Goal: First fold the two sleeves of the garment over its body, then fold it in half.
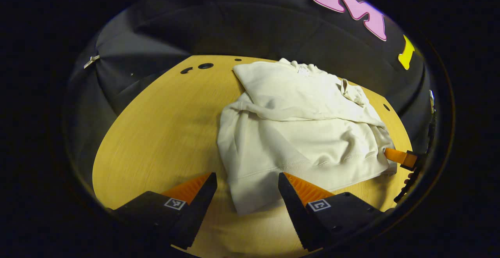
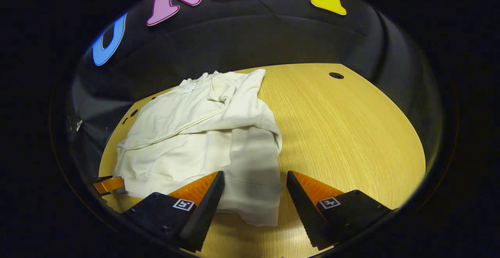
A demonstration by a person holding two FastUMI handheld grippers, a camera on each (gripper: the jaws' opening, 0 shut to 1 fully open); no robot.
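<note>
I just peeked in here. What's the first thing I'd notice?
A big cream sweatshirt lies rumpled in the middle of the yellow wooden table, sleeves folded over its body. The left gripper and the right gripper both gape open at its near hem, one at each corner.

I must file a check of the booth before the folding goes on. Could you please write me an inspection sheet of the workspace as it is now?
Surface: wooden table, round holes near its far edge, otherwise bare.
Job's things: cream garment lying on the table, both sleeves folded across its body, hem nearest the grippers, not yet folded in half.
Clutter: nothing seen.
Grippers: left gripper open, its fingers astride one hem corner; right gripper open, its fingers astride the other hem corner.
Cables: nothing seen.
Surroundings: black cloth wall behind the table.
</note>
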